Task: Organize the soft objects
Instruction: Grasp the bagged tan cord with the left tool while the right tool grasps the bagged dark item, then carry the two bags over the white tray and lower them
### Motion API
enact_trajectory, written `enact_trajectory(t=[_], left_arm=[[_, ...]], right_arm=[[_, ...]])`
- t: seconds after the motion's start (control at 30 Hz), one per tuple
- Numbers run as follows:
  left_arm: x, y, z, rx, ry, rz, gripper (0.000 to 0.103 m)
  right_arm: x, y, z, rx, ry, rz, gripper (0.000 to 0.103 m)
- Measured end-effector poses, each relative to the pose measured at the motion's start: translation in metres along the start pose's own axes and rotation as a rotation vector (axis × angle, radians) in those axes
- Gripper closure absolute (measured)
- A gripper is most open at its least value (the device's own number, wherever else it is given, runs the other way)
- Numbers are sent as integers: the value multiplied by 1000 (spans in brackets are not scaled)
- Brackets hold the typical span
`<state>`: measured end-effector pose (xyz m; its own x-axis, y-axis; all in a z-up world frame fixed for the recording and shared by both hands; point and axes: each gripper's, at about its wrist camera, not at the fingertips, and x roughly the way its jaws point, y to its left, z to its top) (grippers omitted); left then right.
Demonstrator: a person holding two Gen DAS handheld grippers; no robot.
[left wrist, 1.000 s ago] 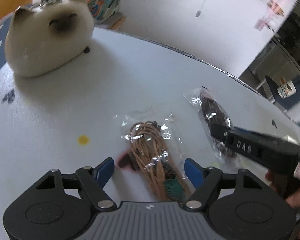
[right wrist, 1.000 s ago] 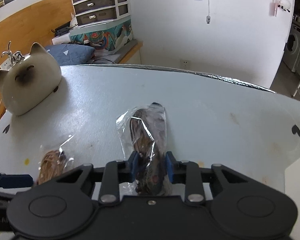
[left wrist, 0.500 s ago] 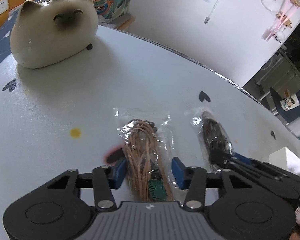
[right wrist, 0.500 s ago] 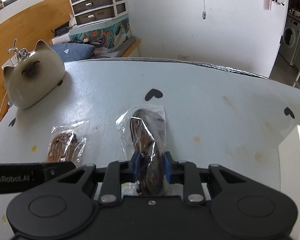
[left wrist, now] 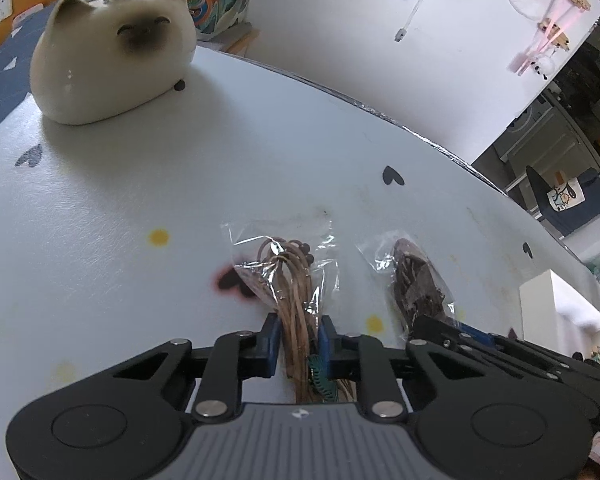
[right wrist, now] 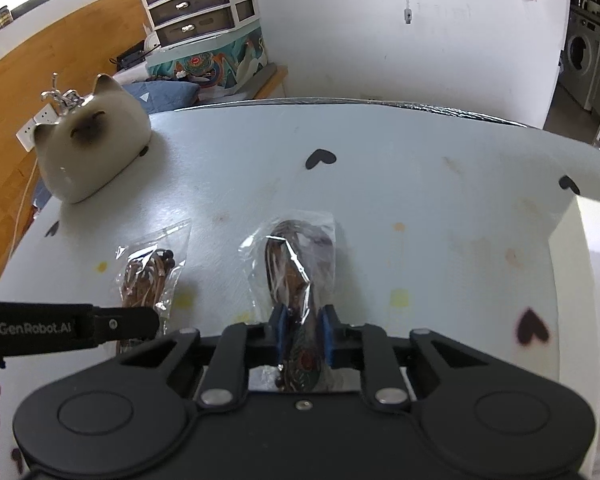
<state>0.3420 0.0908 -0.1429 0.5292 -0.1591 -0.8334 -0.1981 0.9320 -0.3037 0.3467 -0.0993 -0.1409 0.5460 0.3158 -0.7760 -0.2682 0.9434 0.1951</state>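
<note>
Angling down, both tongs point(left wrist: 299, 342) point(right wrist: 303, 336) clamped on bagged cords point(left wrist: 296, 300) point(right wrist: 296, 276)

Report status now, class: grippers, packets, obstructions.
Left gripper just closed on tan cord packet. Right gripper clamps dark cord packet. Nothing obstructing.
</note>
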Motion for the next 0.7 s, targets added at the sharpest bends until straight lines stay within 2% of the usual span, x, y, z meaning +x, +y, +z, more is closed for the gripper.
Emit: enact_trajectory(t=[0.4,0.7], left_arm=[[-45,-11,-16,49,-66,0,82],[-81,-41,-25,138,-136,-17,82]], right_arm=[[-65,-7,-14,41,-83,17,85],[-117,-32,-20,81,-177,-14,85]])
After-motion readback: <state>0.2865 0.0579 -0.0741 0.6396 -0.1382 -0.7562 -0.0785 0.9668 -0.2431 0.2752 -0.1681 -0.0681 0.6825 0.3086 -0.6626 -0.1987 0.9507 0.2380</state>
